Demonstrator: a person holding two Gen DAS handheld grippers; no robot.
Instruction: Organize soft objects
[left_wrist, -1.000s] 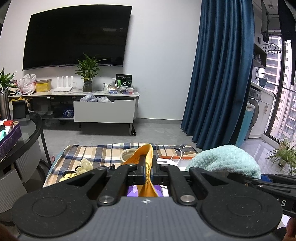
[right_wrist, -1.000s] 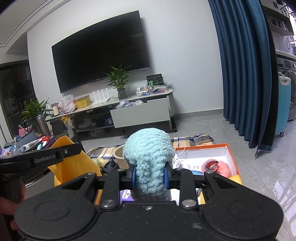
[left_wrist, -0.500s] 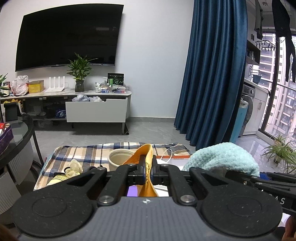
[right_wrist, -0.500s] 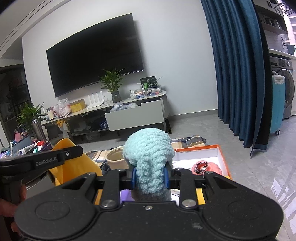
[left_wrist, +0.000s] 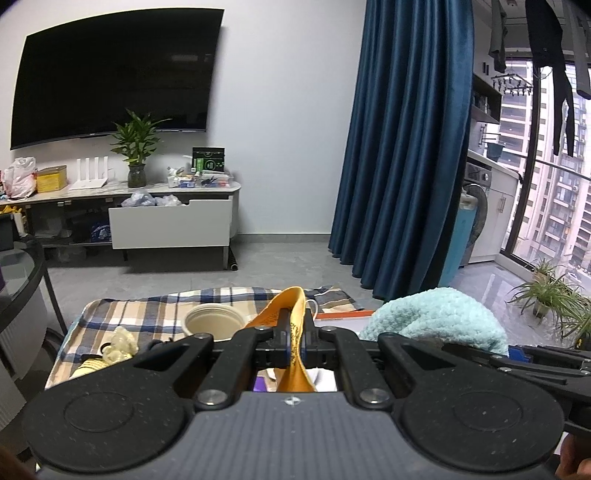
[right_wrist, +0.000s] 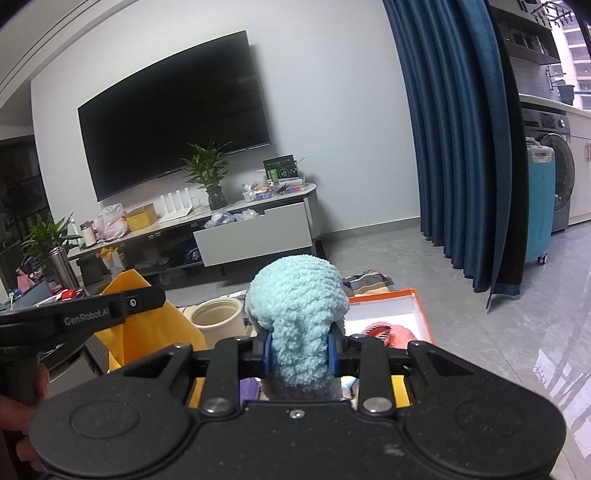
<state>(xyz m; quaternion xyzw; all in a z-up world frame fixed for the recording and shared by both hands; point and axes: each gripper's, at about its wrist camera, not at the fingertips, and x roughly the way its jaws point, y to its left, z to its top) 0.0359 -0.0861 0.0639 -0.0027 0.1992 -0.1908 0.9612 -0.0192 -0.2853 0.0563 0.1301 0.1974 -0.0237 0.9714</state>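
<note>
My left gripper (left_wrist: 294, 341) is shut on a thin orange-yellow cloth (left_wrist: 291, 314) that stands up between its pads. The same cloth (right_wrist: 147, 332) shows at the left of the right wrist view, behind the left gripper's arm. My right gripper (right_wrist: 299, 349) is shut on a fluffy light-blue plush item (right_wrist: 297, 306), which bulges above the blue pads. That plush item (left_wrist: 436, 317) appears at the right of the left wrist view. Both grippers are held above a plaid cloth (left_wrist: 147, 306). An orange-rimmed white box (right_wrist: 388, 310) below holds a pink knitted item (right_wrist: 391, 330).
A cream round pot (left_wrist: 214, 323) stands on the plaid cloth, with small pale yellow items (left_wrist: 118, 343) to its left. A glass table edge (left_wrist: 22, 280) is at far left. Beyond lie a TV stand (left_wrist: 170, 221), blue curtains (left_wrist: 406, 147) and a potted plant (left_wrist: 546, 295).
Both views have drifted slightly, so the room has shifted left in them. The orange cloth and the blue plush item stay gripped as before.
</note>
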